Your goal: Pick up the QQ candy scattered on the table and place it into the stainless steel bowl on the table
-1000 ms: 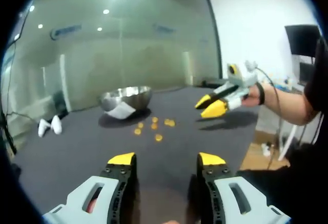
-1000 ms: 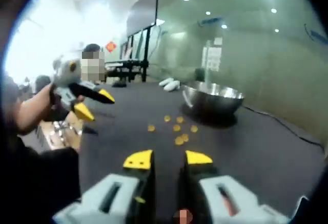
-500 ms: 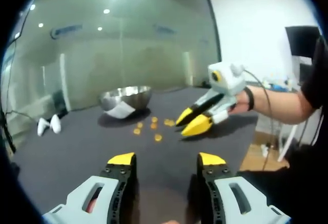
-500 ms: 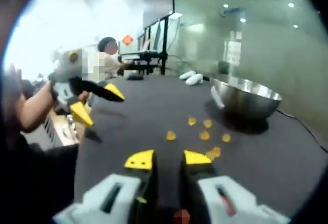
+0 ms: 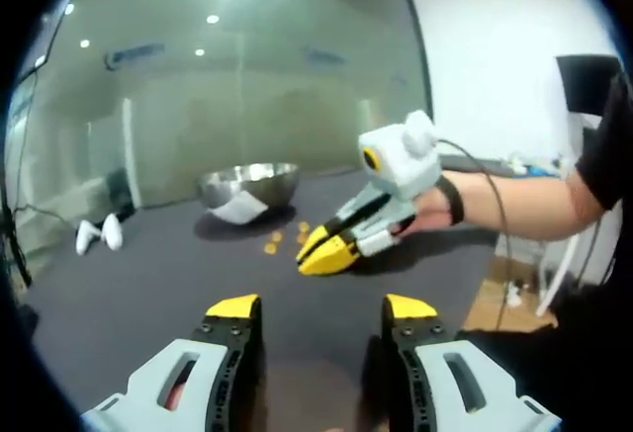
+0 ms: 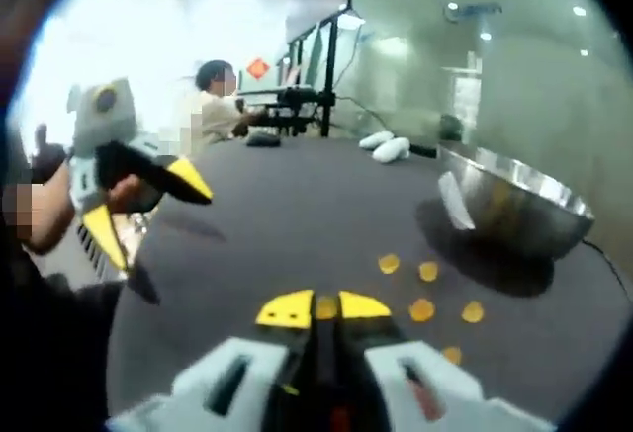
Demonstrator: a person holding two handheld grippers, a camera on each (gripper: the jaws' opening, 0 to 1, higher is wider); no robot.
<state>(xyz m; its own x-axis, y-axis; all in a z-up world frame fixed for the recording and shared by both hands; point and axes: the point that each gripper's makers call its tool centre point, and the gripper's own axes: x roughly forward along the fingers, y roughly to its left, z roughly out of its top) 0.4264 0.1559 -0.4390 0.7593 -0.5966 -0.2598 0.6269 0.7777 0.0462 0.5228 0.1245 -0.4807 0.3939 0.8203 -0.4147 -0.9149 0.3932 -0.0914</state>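
QQ candy pieces, small, round and orange-yellow, lie loose on the dark bench [image 6: 247, 215]. In the right gripper view, nearest the camera, the right tool [image 6: 324, 307] has its yellow tips drawn close around one candy [image 6: 326, 306] at lower centre of the frame, the piece sitting between the tips. Just beyond it, toward the right, five more candies are scattered: one [image 6: 452, 355] low right, two [image 6: 422, 309] [image 6: 473, 311] side by side above it, and two [image 6: 389, 264] [image 6: 428, 271] farther up. Behind these, at the right edge, stands the stainless steel bowl [image 6: 524, 210], with a white scrap [image 6: 454, 202] against its near wall. Two white objects [image 6: 384, 145] lie on the bench farther back, near top centre. At the left of this frame the left tool [image 6: 143, 205] is held above the bench edge, its yellow tips wide apart.

In the left gripper view, the left tool [image 5: 321, 305] rises from the bottom of the frame with its tips apart and nothing between them. Past it, mid-frame, the right tool [image 5: 324, 254] points down at the bench, its tips together at the candy patch; whether a piece is caught there cannot be told from this side. A few candies [image 5: 270, 247] show just left of it. Farther on is the bowl [image 5: 249, 185], and a glass wall [image 5: 227, 86] closes the background.
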